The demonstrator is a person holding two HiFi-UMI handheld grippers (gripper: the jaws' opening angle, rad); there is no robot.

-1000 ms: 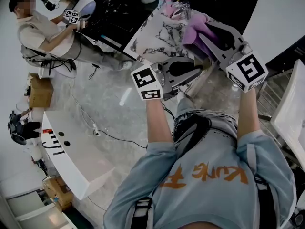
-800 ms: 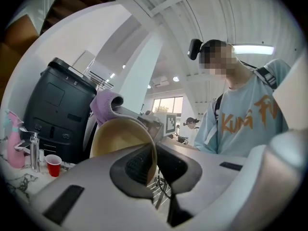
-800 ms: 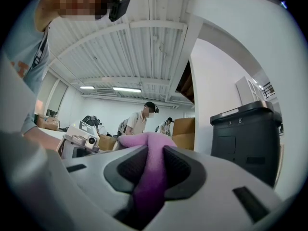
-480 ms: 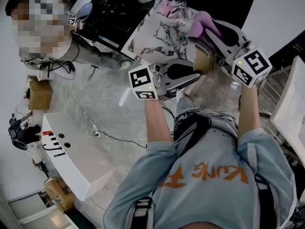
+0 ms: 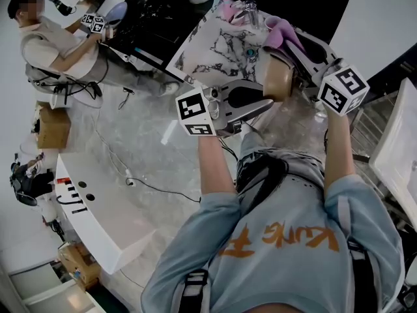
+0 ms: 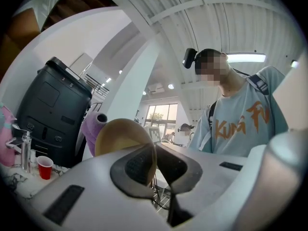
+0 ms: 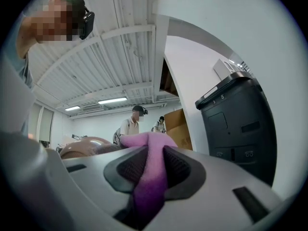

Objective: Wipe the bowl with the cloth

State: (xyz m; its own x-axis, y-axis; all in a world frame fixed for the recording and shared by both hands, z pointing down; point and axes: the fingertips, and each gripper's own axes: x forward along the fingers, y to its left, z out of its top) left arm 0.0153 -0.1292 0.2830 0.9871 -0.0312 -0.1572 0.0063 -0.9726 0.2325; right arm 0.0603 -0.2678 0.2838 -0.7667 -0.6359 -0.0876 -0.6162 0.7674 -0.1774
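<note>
Since 1 second ago the right tool [image 5: 287, 41] has swung the cloth [image 5: 279, 30] up and off to the far side, so the bowl [image 5: 279, 77] shows bare where the pink fabric covered it; the left tool [image 5: 264, 102] has barely shifted.

That left tool is clamped on the bowl's rim, with the thin wall pinched between both pads and the bowl standing on edge in the air. My right tool is closed on a fold of the cloth, fabric bulging out in front of the jaws and a tail hanging through behind them.

What my next move turns on: from the right tool the bowl lies low and to the left, close by, and from the left tool the cloth hangs just left of the bowl and a little beyond it. I judge they are near or just touching at the bowl's upper edge; I cannot tell which. I also cannot tell which face of the bowl is turned to the cloth. The right tool is the 1 that must travel, back down across the bowl, while the left only holds.

Both tools are raised clear of the marble worktop [image 5: 208, 51], whose near edge lies below and beyond them. A red cup [image 6: 44, 167] stands out there, well apart. Open room is toward me.
</note>
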